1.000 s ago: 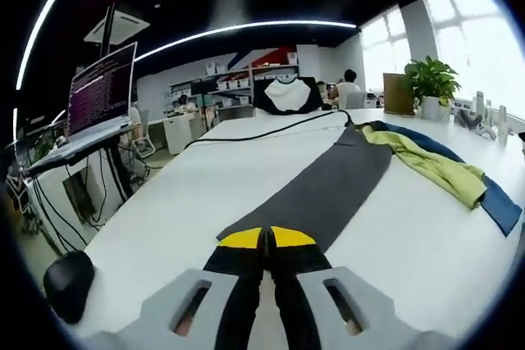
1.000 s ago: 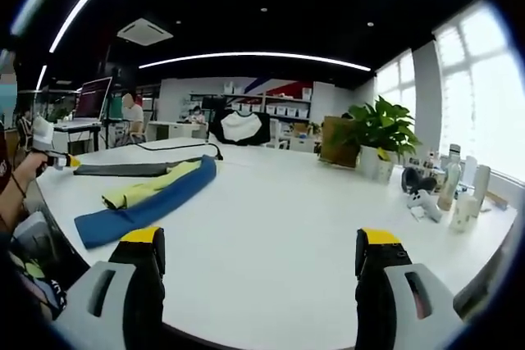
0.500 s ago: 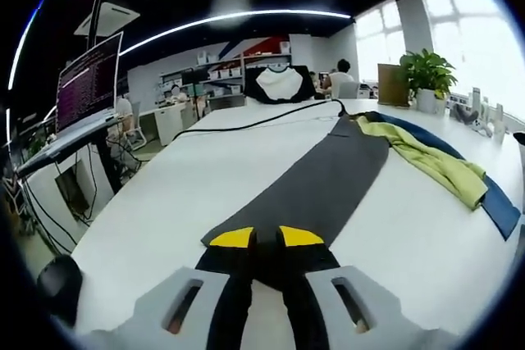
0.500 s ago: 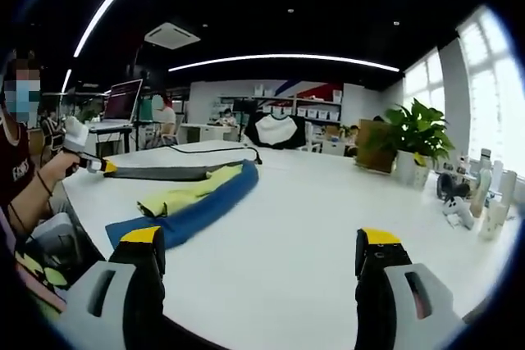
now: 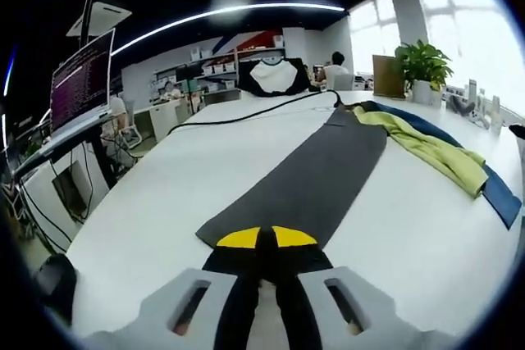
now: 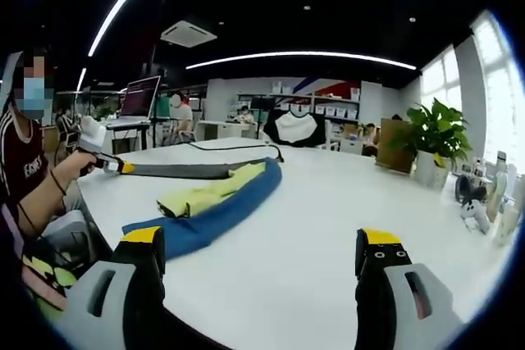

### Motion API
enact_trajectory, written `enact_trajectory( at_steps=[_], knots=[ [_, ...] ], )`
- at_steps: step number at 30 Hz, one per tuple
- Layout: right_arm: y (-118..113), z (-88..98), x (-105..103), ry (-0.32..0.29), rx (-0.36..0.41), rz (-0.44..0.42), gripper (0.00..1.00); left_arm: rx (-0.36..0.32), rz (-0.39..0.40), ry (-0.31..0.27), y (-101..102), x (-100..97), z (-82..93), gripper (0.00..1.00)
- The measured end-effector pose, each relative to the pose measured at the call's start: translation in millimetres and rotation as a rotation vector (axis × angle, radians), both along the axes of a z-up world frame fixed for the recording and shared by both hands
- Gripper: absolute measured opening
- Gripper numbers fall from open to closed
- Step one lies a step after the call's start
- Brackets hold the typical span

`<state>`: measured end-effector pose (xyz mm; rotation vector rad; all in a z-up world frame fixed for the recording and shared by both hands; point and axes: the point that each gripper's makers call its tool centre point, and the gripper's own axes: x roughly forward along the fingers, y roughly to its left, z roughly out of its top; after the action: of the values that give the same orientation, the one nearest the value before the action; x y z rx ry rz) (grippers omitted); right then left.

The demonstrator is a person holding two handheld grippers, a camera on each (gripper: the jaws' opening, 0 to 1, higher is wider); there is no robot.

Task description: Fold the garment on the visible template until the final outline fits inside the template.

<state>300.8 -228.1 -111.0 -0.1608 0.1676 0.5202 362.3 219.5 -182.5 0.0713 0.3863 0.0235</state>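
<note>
A long dark grey cloth [image 5: 316,178] lies flat on the white table [image 5: 164,194], running away from me. Beside its far right edge lies a bunched blue and yellow-green garment [image 5: 435,153]. My left gripper [image 5: 264,238] is shut on the grey cloth's near end, its yellow tips pressed together. In the right gripper view the same grey cloth [image 6: 189,171] and garment [image 6: 217,202] lie left of centre, with the left gripper [image 6: 111,165] in a person's hand at the cloth's end. My right gripper [image 6: 261,252] hangs open above bare table, nothing between its fingers.
A laptop [image 5: 82,88] on a stand sits off the table's left side, and a black cable [image 5: 246,116] crosses the far end. A potted plant [image 6: 435,133] and bottles [image 6: 496,202] stand at the right. The person [image 6: 29,186] sits at the table's left end.
The left jaws stood slightly apart half a second ago and are together again on the grey cloth. The right gripper view has swung left, bringing the person further in.
</note>
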Motion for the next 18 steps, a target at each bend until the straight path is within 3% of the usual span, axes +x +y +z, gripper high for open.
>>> enact_trajectory(
  at_steps=[18],
  knots=[
    [61,-6.3,-12,0.027,-0.041,0.166,0.99,0.006,0.008,-0.012,1,-0.4,3.6,0.0]
  ],
)
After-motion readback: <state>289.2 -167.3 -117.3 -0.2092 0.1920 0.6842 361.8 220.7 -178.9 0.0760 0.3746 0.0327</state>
